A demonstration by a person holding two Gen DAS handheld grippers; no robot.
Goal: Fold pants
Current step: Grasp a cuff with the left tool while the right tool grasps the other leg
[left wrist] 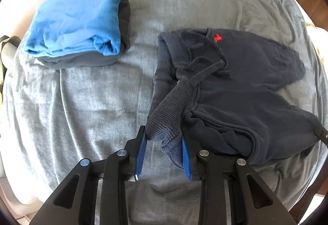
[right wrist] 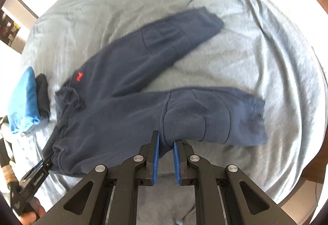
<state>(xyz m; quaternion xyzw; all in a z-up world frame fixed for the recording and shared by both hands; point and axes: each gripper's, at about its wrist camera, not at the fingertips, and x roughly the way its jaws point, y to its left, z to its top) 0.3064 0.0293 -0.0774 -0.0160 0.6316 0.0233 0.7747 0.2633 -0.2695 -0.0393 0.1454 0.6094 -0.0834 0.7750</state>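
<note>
- Closest to the lens in the left wrist view: the left gripper (left wrist: 164,138), its blue pads clamped on the ribbed waistband corner of the navy pants (left wrist: 235,89), pulling that bit of fabric up off the bed.
- Same deal in the right wrist view: the right gripper (right wrist: 166,143) is pinched tight on the near edge of one leg, around the knee patch.
- The pants (right wrist: 127,106) lie spread on the bed with both legs fanned out to the right, a small red logo (right wrist: 79,77) near the waist and the drawstring lying loose.
- Everything sits on a rumpled grey blanket (left wrist: 86,102) that covers the whole bed.
- Left of the pants, clear of them, is a folded stack: a blue garment (left wrist: 78,17) on top of a dark one (left wrist: 125,11).
- Room edges are warped by the fisheye; there's wood flooring at the upper right and some shelving at the upper left, too blurry to read.
- The far leg is motion-blurred, and the left gripper's body and the hand holding it are cut off at the right view's bottom left corner.
</note>
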